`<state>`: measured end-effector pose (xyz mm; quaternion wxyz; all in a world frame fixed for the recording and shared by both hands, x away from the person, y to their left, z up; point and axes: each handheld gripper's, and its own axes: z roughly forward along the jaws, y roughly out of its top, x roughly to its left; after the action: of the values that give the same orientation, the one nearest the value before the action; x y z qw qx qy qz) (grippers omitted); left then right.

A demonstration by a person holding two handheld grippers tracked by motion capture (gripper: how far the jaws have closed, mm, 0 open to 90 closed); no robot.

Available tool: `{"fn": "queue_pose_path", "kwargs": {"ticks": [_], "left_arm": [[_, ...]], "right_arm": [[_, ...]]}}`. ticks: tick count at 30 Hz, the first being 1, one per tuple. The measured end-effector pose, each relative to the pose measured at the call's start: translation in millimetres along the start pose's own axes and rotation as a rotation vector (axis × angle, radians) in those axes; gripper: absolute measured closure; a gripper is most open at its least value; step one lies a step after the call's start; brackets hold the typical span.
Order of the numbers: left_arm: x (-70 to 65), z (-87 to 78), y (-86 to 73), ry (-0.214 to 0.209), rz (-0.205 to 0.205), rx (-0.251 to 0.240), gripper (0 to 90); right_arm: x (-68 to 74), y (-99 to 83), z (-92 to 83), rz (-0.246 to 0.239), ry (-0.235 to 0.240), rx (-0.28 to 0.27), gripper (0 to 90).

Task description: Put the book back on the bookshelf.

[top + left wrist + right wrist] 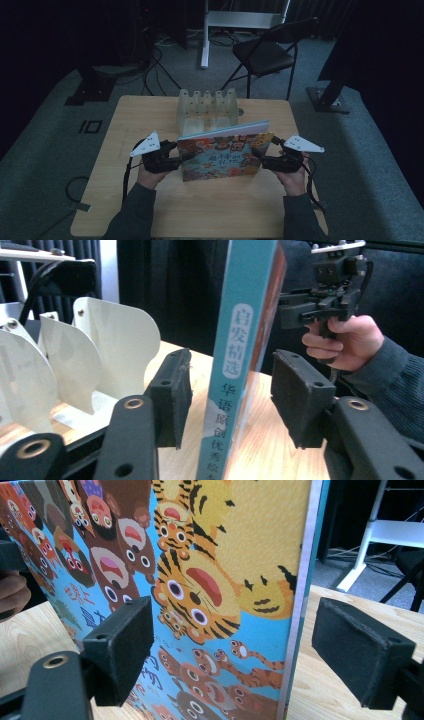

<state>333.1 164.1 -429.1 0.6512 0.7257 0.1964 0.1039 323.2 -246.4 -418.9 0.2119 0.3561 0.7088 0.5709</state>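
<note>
on the pale wooden table [210, 210], a colourful picture book with a teal spine [222, 155] stands on edge just in front of the white slotted rack [207, 107]. left gripper [227, 405] and right gripper [227, 652] each straddle an end, jaws apart, pads clear of the covers. unsupported, it could topple flat if a pad nudges it. its bottom edge is cut off in both gripper views.

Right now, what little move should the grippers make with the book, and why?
Probably close the left gripper on the book first. It stands on edge between both grippers, but none of the fingers touch it, and the right gripper is open too, so it could tip before reaching the rack.
</note>
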Motion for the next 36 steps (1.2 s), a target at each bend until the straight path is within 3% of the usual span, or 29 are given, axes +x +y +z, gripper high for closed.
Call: {"fn": "queue_pose_path", "kwargs": {"ticks": [27,36], "left_arm": [[-0.1,9.8,2.5,0.021,0.017,-0.001,33.1],[-1.4,14.9,5.4,0.015,0.036,0.014,33.1]], "right_arm": [[-7.1,-7.9,-3.3,0.018,-0.017,0.004,16.6],[-10.8,-12.5,-5.4,0.017,-0.036,0.018,16.8]]}}
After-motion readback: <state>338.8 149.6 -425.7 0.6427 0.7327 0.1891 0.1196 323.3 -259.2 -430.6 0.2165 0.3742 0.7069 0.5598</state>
